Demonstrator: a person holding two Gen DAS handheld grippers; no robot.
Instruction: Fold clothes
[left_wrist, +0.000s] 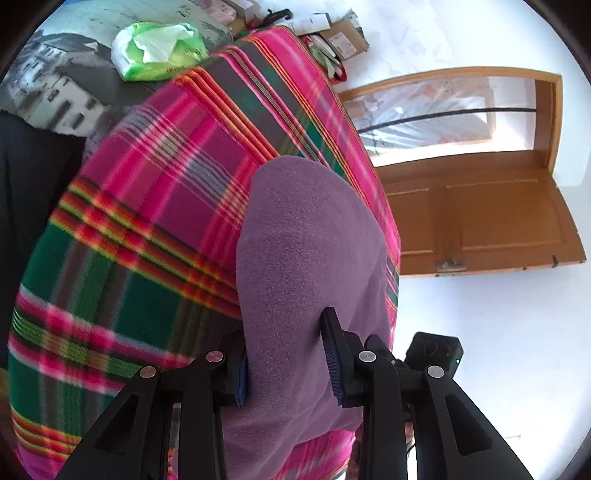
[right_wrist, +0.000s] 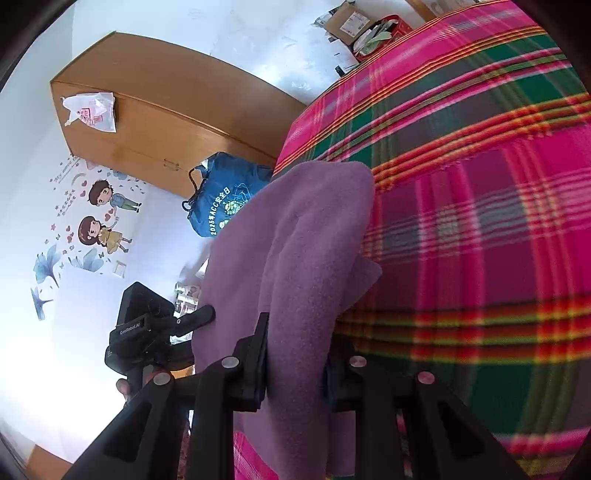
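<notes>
Left gripper (left_wrist: 286, 360) clamped on purple fleece garment (left_wrist: 306, 258), w/ cloth bunched thick between both pads; right-hand pad visible edge-on against fleece, left-hand pad mostly buried behind fabric. Right gripper (right_wrist: 295, 373) likewise pinched on same garment (right_wrist: 295, 236), both pads pressing into folded fleece.

Garment draped over near edge of bed, lying on pink/green/red plaid bedspread (left_wrist: 147, 221). In left wrist view: rises from jaws as rounded hump, top edge ending approx. mid-spread. In right wrist view: doubled over, w/ long lengthwise crease and small flap sticking out toward plaid side; far end rounded, resting on spread near bed edge. Cannot tell which part of garment is which (sleeve, hem etc.).

Other gripper seen in each view: black body w/ camera just beside fleece, lower right in left view (left_wrist: 434, 352), lower left in right view (right_wrist: 147, 325), bit of a hand (right_wrist: 123, 387) below it.

Surroundings, left view: green-white plastic bag (left_wrist: 159, 48) on bed beyond spread, grey printed fabric w/ building pattern (left_wrist: 59, 88) next to it, cardboard box (left_wrist: 345, 37) at far end, brown wooden door (left_wrist: 480, 206) standing open against white wall.

Right view: brown wooden cabinet (right_wrist: 166, 110) w/ thin plastic bag (right_wrist: 90, 110) hanging on it, blue drawstring bag (right_wrist: 221, 195) w/ yellow print just beside bed edge, cartoon wall sticker (right_wrist: 99, 218) of two figures w/ hearts and blue flowers. Boxes and red container (right_wrist: 380, 33) near far corner of bed.
</notes>
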